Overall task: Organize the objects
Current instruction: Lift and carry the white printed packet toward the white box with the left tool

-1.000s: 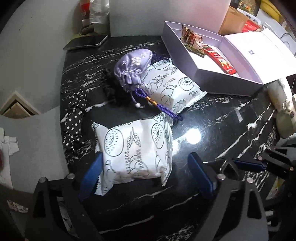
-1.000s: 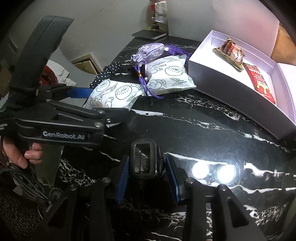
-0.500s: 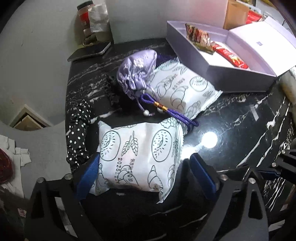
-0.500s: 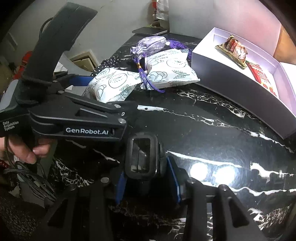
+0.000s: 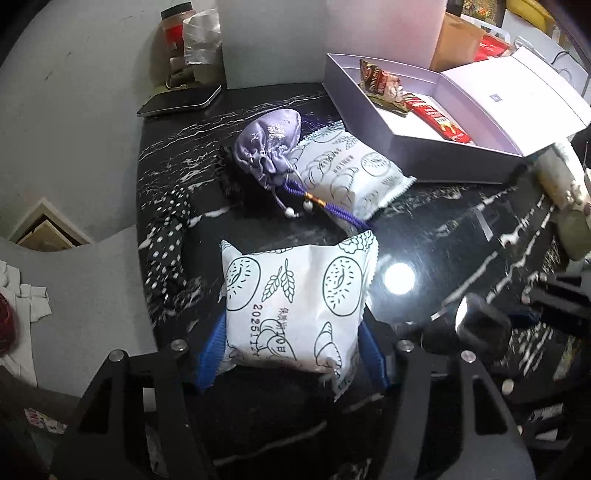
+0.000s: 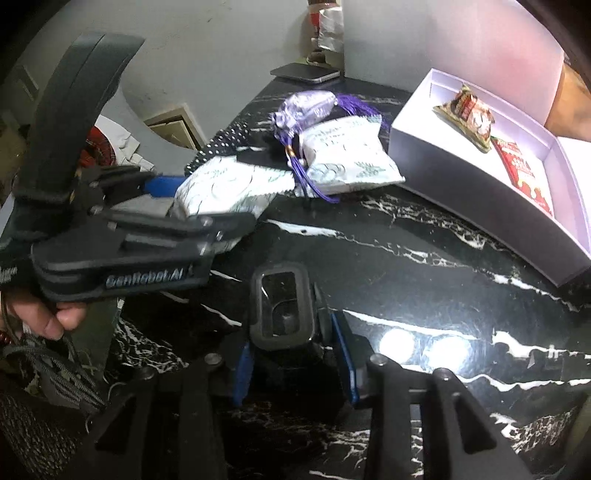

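A white bread packet (image 5: 295,295) printed with pastry drawings sits between the blue pads of my left gripper (image 5: 291,356), whose jaws are closing and pinch its sides. In the right wrist view the same packet (image 6: 225,188) is seen in the left gripper (image 6: 207,203), held by a hand. My right gripper (image 6: 295,354) is shut on a small black rectangular object (image 6: 282,310), low over the black marble table (image 6: 424,258). A second white packet (image 5: 351,173) lies further back, with a lilac drawstring pouch (image 5: 269,144) leaning on it.
An open lilac box (image 5: 424,144) at the back right holds a brown snack (image 5: 380,83) and a red snack bar (image 5: 439,122). A polka-dot cloth (image 5: 166,251) lies at the table's left edge. A phone (image 5: 181,101) and a jar (image 5: 175,33) stand at the back.
My left gripper's jaws have narrowed around the near white packet until the pads reach its sides. The right gripper has stayed put, still shut on the black object.
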